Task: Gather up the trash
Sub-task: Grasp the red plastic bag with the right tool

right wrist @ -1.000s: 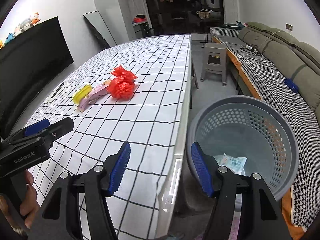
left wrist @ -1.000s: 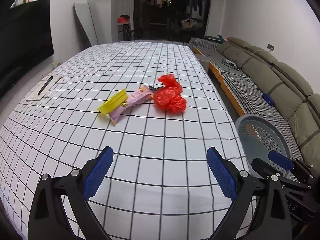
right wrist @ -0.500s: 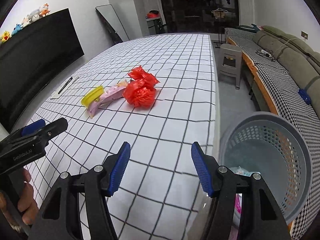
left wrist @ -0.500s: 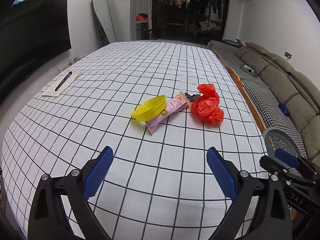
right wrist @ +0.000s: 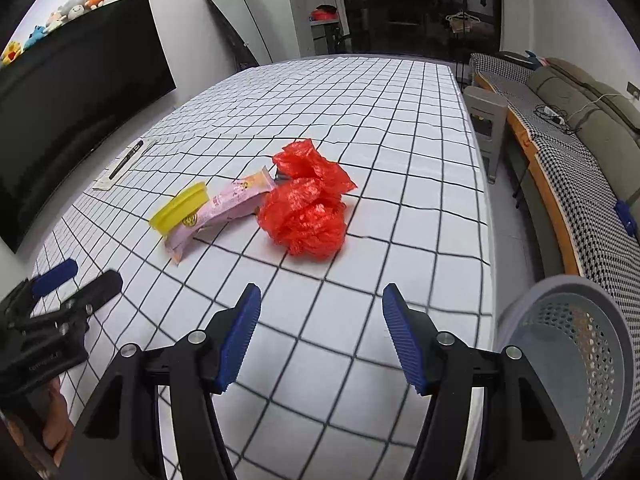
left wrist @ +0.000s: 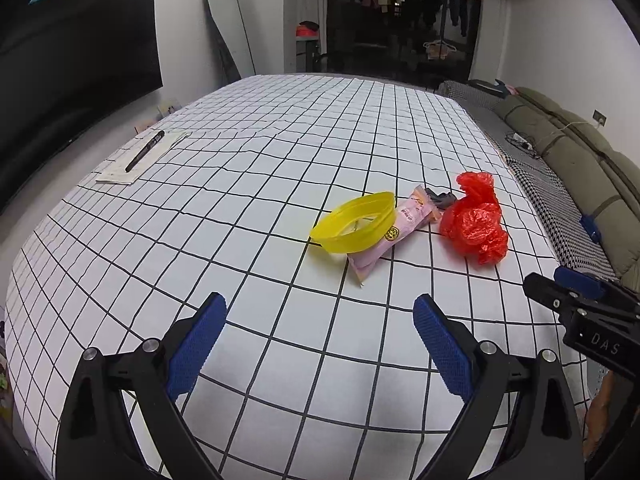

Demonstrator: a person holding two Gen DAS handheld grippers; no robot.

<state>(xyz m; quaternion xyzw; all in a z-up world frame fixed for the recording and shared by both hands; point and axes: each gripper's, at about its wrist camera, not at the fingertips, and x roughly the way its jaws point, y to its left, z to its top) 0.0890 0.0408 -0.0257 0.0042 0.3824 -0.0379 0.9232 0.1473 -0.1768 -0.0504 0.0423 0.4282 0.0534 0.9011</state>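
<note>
Mid-frame on checked worktop (right wrist: 400, 160): crumpled red plastic bag (right wrist: 308, 212), pink snack wrapper (right wrist: 224, 208), yellow plastic lid (right wrist: 180, 208); left gripper (left wrist: 320, 344), right gripper (right wrist: 320, 332) both agape, empty.

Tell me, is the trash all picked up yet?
Not yet. The red plastic bag, pink wrapper and yellow lid lie on the table. Both the left gripper and right gripper have open, empty jaws. The basket waits beside the table; its inside is hidden now.
</note>
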